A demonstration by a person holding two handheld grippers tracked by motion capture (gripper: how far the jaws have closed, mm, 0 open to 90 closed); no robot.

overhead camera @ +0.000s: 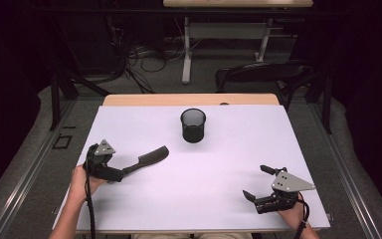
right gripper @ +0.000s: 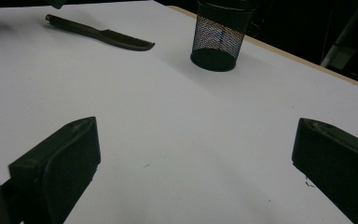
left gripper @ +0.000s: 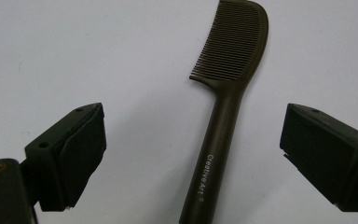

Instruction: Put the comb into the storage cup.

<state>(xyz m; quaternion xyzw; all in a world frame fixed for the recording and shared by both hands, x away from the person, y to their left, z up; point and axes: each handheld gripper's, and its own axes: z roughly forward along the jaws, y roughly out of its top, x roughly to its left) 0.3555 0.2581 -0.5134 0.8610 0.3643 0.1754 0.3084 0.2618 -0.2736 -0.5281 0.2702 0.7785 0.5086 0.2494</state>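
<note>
Two grippers sit low over the white surface (overhead camera: 194, 199), one at each near corner. In the high view the left gripper (overhead camera: 124, 172) lies at the near left, aimed toward the dark comb (overhead camera: 149, 158), whose handle end runs in toward it. In the left gripper view its fingers (left gripper: 81, 149) stand wide apart with the comb's handle (left gripper: 216, 154) lying flat on the surface between them, touching neither pad (white lettering runs along the handle), and the toothed head points away from the camera. The right gripper (overhead camera: 258, 183) rests at the near right, well apart from the comb; its fingers (right gripper: 70, 163) are spread wide with bare surface between them. A black mesh cup (overhead camera: 193, 125) stands upright toward the far middle, apart from the comb
</note>
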